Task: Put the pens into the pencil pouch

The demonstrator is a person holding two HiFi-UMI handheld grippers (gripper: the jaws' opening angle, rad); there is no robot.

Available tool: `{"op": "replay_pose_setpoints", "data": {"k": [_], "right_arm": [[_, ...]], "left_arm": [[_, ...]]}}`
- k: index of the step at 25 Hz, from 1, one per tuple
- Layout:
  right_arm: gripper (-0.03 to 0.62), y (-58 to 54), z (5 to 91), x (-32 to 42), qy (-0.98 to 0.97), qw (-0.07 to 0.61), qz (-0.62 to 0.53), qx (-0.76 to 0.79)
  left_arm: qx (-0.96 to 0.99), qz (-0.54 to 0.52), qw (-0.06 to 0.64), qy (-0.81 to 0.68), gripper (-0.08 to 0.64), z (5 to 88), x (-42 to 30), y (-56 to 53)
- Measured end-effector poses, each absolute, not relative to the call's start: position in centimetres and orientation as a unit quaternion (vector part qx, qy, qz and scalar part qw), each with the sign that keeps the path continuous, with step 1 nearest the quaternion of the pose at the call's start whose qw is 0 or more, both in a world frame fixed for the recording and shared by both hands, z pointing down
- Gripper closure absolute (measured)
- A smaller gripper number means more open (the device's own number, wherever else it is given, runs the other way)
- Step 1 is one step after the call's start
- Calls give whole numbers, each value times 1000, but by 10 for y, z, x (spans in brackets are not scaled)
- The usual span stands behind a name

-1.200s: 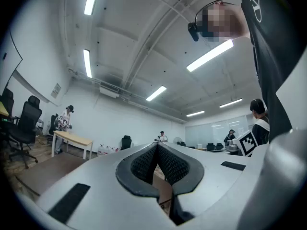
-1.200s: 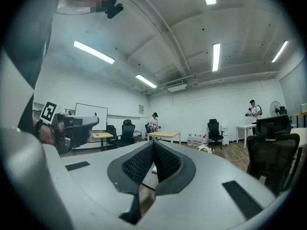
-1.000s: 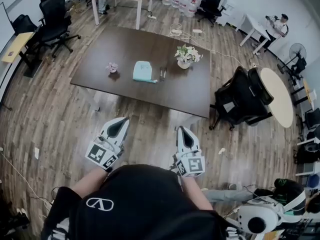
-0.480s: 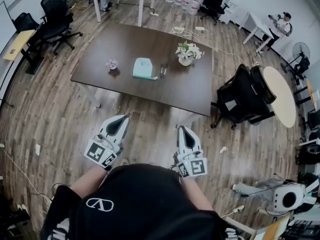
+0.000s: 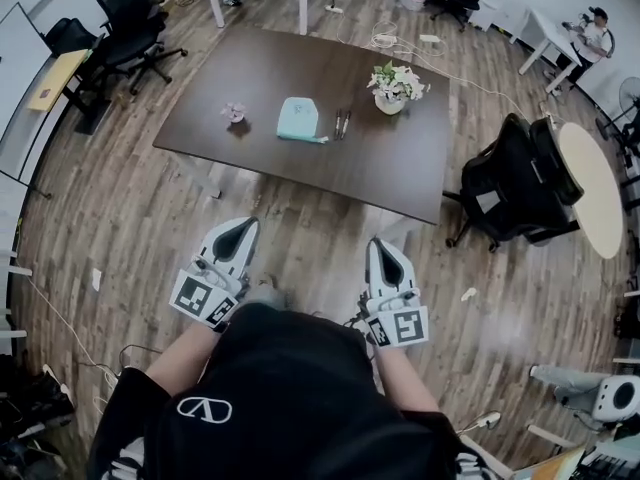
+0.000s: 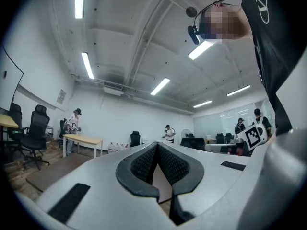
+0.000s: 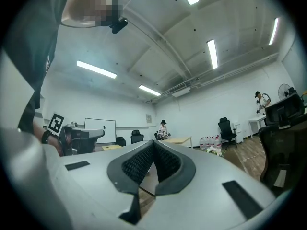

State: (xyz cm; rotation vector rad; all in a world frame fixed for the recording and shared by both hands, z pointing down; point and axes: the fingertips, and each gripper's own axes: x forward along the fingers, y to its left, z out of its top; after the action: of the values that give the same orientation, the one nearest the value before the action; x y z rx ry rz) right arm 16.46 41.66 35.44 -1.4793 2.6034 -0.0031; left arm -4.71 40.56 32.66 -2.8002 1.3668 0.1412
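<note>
On the dark brown table [image 5: 250, 78] lies a light teal pencil pouch [image 5: 298, 118], and just right of it two dark pens [image 5: 342, 123] lie side by side. My left gripper [image 5: 246, 225] and right gripper [image 5: 378, 245] are held level over the wooden floor, well short of the table's near edge. Both are shut with nothing between the jaws. In each gripper view the black ribbed pads [image 6: 157, 161] [image 7: 152, 161] meet at the tips, with the room beyond them.
A white pot of flowers [image 5: 394, 86] and a small pink plant [image 5: 234, 114] also stand on the table. A black office chair [image 5: 515, 183] and a round light table [image 5: 590, 193] are at the right. More chairs [image 5: 130, 13] stand at the far left.
I have walked closer to the table: it, the pouch and the pens have shifted right and nearer in the head view. Both grippers stayed shut and level in front of me.
</note>
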Motion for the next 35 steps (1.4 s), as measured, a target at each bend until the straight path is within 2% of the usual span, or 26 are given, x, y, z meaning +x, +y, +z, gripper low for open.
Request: {"op": "replay_pose_setpoints", "data": {"k": [7,23,35], "right_arm": [[606,341,364,163,865,74,-10,-497],[606,80,332,93,818,58,12,-572],[607,2,343,101,818,53,-3,-573]], "left_arm": [[-897,49,6,440,558,339,-57,324],[-939,67,-20,337,558,346,-105,37],[-944,48,-30,324,558,362,-83,-43]]}}
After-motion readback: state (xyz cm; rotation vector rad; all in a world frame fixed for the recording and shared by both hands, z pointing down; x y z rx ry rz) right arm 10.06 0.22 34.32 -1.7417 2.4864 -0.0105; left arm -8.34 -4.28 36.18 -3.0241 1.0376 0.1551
